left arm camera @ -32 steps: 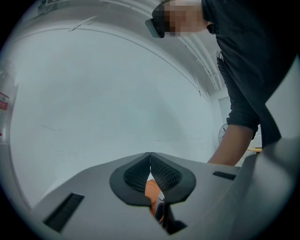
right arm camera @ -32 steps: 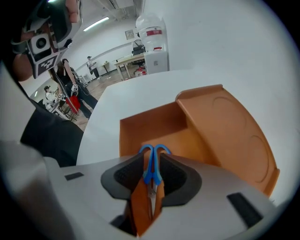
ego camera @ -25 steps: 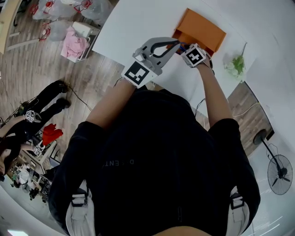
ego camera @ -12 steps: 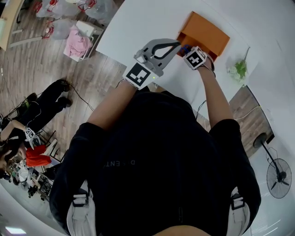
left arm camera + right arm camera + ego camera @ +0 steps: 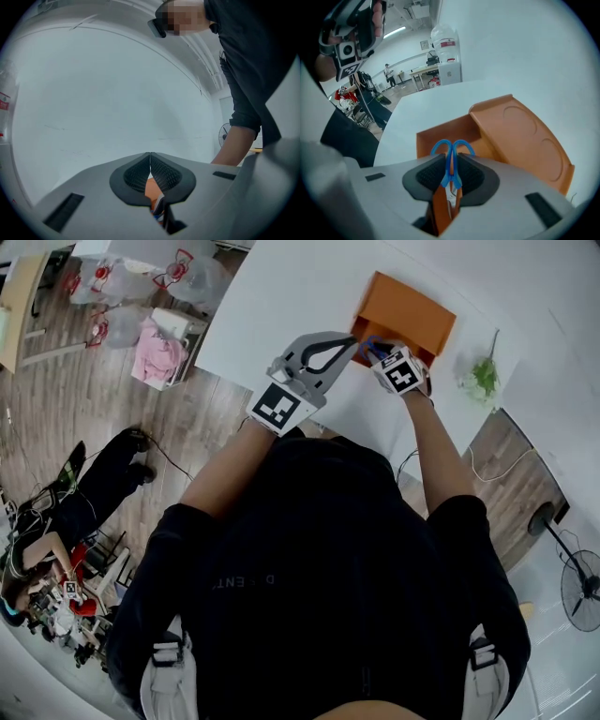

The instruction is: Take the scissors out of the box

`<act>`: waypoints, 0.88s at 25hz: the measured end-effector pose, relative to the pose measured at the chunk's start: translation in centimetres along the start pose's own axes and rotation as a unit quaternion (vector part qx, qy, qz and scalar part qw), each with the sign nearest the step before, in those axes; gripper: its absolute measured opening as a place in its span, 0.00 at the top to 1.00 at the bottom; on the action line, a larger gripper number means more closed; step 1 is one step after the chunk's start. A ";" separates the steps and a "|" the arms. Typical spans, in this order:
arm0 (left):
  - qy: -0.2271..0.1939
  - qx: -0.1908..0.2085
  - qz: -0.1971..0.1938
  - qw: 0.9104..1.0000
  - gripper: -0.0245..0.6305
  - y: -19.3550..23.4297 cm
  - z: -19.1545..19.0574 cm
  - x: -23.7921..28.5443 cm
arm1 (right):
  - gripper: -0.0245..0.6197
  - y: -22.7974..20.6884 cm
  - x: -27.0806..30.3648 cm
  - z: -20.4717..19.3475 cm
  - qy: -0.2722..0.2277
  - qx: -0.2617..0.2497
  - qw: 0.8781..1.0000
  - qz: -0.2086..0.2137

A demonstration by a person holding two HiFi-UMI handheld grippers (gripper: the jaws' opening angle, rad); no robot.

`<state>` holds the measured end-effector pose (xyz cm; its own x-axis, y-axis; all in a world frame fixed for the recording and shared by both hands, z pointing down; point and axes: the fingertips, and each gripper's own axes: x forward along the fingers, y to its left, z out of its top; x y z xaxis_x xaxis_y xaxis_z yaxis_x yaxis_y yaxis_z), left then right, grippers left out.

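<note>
Black short-sleeved tee (image 5: 309,559), faint lettering on it — can't quite read it. Both the left gripper (image 5: 150,155) and right gripper (image 5: 451,157): grey shells, black ribbed fingers (image 5: 427,174), black-and-white marker cubes (image 5: 278,407).

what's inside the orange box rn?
Blue-handled scissors, on which the right gripper's jaws have just been closing, over bare orange floor. The gripper hides the box's near part.
</note>
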<state>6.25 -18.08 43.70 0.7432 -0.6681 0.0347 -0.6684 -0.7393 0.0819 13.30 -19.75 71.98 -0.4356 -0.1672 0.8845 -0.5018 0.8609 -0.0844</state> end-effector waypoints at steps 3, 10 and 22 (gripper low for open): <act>-0.002 0.002 -0.011 1.000 0.93 -0.1 0.5 0.1 | 0.82 -0.1 -1.6 1.3 -0.028 0.012 0.999 -0.012; -0.005 0.001 -0.037 0.999 0.93 -0.5 1.2 0.2 | 0.82 -0.4 -4.3 2.9 -0.084 0.045 0.995 -0.027; -0.024 0.007 -0.070 0.997 0.93 -1.2 3.7 -0.1 | 0.83 -0.6 -9.7 5.8 -0.179 0.085 0.977 -0.074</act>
<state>6.90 -17.42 39.86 0.8271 -0.5615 -0.0243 -0.5590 -0.8263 0.0681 13.49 -21.43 60.84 -0.5677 -0.4665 0.6783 -0.6818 0.7282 -0.0698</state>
